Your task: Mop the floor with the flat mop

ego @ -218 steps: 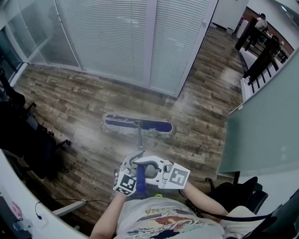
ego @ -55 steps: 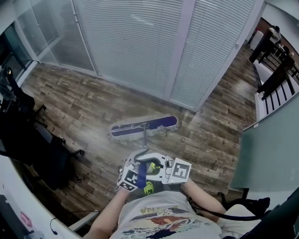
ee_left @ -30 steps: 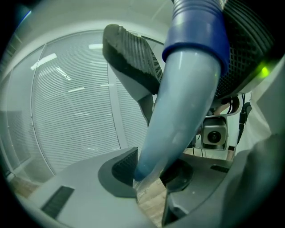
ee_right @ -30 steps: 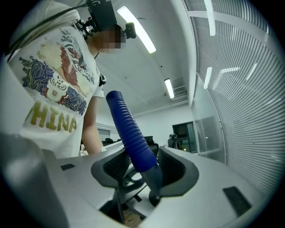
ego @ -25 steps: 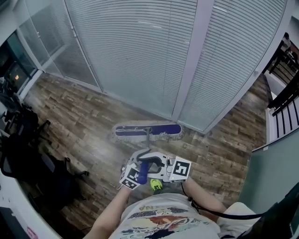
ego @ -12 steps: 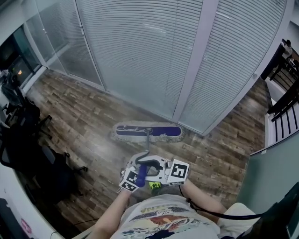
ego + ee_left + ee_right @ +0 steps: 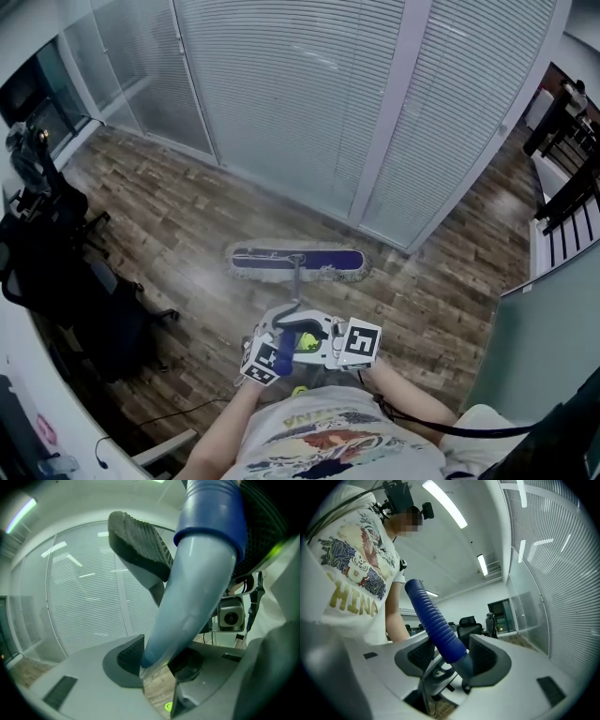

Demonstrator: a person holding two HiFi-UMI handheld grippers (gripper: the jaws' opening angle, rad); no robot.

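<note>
The flat mop's blue head (image 7: 298,262) lies flat on the wood floor, close to the wall of blinds. Its pole (image 7: 300,291) rises to my two grippers in front of my chest. My left gripper (image 7: 279,351) (image 7: 157,660) is shut on the mop handle's pale tapered section (image 7: 187,602), just under its blue collar. My right gripper (image 7: 302,330) (image 7: 452,658) sits higher on the handle, its pads against the blue ribbed grip (image 7: 436,625). Its jaws have just been opening slightly with the grip still between them.
Black office chairs (image 7: 66,272) and a cable (image 7: 178,405) crowd the left side. The blinds wall with a white post (image 7: 384,122) runs across ahead. A green partition (image 7: 544,328) stands at right, dark furniture (image 7: 562,122) beyond it. My yellow-green shoe (image 7: 307,342) shows beneath the grippers.
The mop head has slid along the floor beside the blinds wall towards the chairs at left. Both grippers travelled with the handle and kept their places on it.
</note>
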